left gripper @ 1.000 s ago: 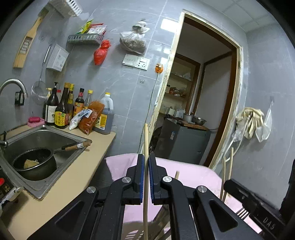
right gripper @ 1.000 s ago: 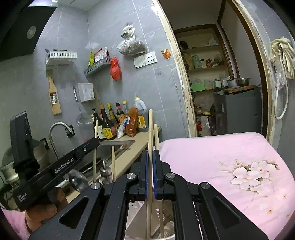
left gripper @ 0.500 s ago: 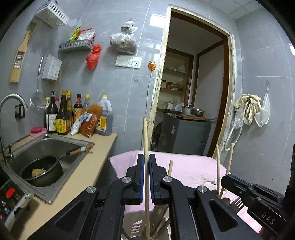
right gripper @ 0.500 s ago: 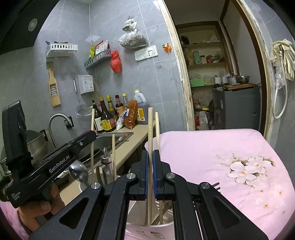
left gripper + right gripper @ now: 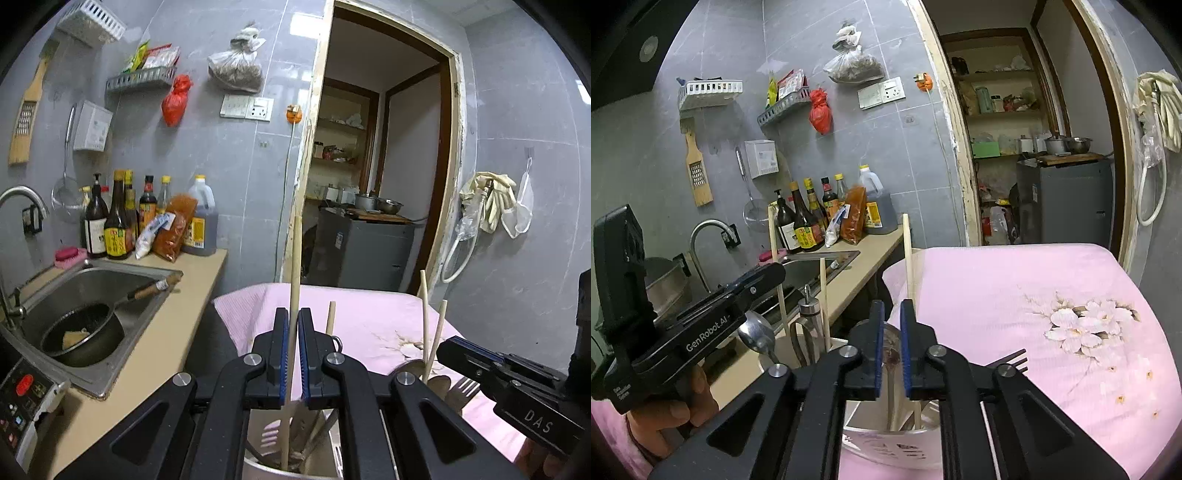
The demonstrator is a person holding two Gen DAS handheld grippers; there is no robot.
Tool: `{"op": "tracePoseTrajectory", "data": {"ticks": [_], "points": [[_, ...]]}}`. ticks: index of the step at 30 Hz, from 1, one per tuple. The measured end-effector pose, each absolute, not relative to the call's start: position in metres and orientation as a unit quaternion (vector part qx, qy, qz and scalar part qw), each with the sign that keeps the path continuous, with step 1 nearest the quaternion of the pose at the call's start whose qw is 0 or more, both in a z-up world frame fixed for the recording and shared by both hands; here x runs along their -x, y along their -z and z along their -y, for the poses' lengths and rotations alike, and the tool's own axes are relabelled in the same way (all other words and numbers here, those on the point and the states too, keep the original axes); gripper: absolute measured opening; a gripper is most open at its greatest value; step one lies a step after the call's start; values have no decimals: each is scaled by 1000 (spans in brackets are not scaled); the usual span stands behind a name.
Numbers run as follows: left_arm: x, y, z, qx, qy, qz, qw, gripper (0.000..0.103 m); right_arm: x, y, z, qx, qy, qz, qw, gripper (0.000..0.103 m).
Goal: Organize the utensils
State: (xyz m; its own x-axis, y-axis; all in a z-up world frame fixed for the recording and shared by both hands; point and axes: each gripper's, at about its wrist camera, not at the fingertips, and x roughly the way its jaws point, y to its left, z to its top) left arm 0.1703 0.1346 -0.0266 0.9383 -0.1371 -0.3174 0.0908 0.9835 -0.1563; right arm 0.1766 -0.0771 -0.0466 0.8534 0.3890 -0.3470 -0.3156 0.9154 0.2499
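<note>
Utensil holder [image 5: 886, 448] crowded, pink cloth [image 5: 1015, 295] clear

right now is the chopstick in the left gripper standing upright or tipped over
Upright. The chopstick rises nearly vertical between the shut pads of the left gripper, its lower end down in the utensil holder.

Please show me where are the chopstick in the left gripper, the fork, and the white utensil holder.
chopstick [image 5: 294, 280]: left wrist view, on the shaft above the pads.
fork [image 5: 1012, 360]: right wrist view, on the tines.
white utensil holder [image 5: 886, 445]: right wrist view, on the front rim.

Chopsticks [image 5: 294, 277]: four upright. Fork [image 5: 1012, 360]: one. Spoon [image 5: 757, 336]: one. Sauce bottles [image 5: 118, 221]: about six.
</note>
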Motion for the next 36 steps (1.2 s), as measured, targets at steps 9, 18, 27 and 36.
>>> {"op": "tracePoseTrajectory", "data": {"ticks": [9,18,27,36], "points": [[-171,30,-138,76,72,-208,973,6,-168,40,83,-117,-167,-198,959,32],[-168,31,-135,78,75,-222,969,15,-157,34,97,-127,-134,-187,965,48],[-156,28,-131,86,61,-222,969,23,-143,25,121,-133,-107,-173,970,62],[-126,7,-117,100,48,-200,973,54,-116,12,154,-132,-86,-161,974,78]]}}
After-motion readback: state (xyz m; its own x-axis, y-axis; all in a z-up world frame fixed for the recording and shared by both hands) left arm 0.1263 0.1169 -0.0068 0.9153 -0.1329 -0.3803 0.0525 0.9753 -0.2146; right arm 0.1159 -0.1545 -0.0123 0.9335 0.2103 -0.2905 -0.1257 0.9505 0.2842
